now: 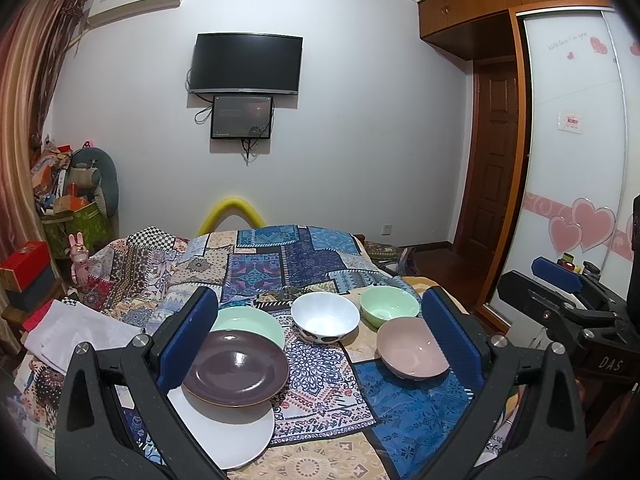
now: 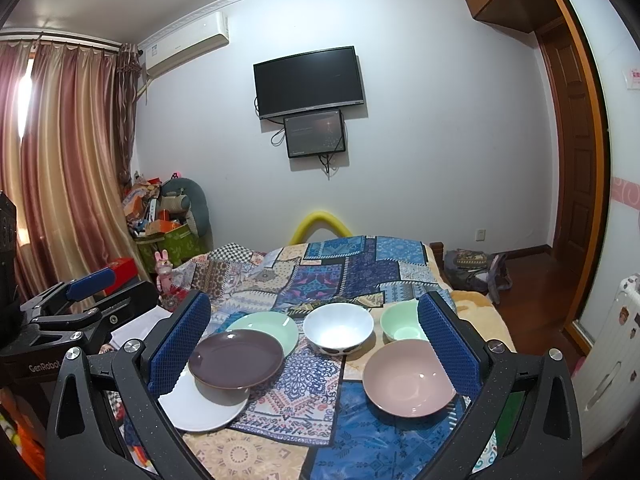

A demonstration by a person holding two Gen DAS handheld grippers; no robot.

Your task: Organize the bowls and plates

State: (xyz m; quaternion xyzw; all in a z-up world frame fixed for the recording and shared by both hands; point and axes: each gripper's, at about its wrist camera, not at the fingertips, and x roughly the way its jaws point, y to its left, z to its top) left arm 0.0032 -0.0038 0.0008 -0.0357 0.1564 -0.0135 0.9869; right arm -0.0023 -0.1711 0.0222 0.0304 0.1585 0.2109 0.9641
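Where plates overlap, purple plate (image 1: 237, 366) tops white plate (image 1: 224, 432).

The purple plate (image 1: 236, 366) covers the near edge of the green plate (image 1: 256, 322) and the far part of the white plate (image 1: 228, 436). The left gripper's near finger (image 1: 184, 340) hides the white plate's left rim. The pink bowl (image 2: 408, 378) masks the green bowl's (image 2: 402, 322) base. The wardrobe's (image 1: 576, 120) small lettering is unreadable.

surface: bed (image 1: 304, 264) with patchwork cover
plates: purple plate (image 1: 236, 368), green plate (image 1: 256, 320), white plate (image 1: 228, 432)
bowls: white bowl (image 1: 325, 317), green bowl (image 1: 389, 305), pink bowl (image 1: 412, 347)
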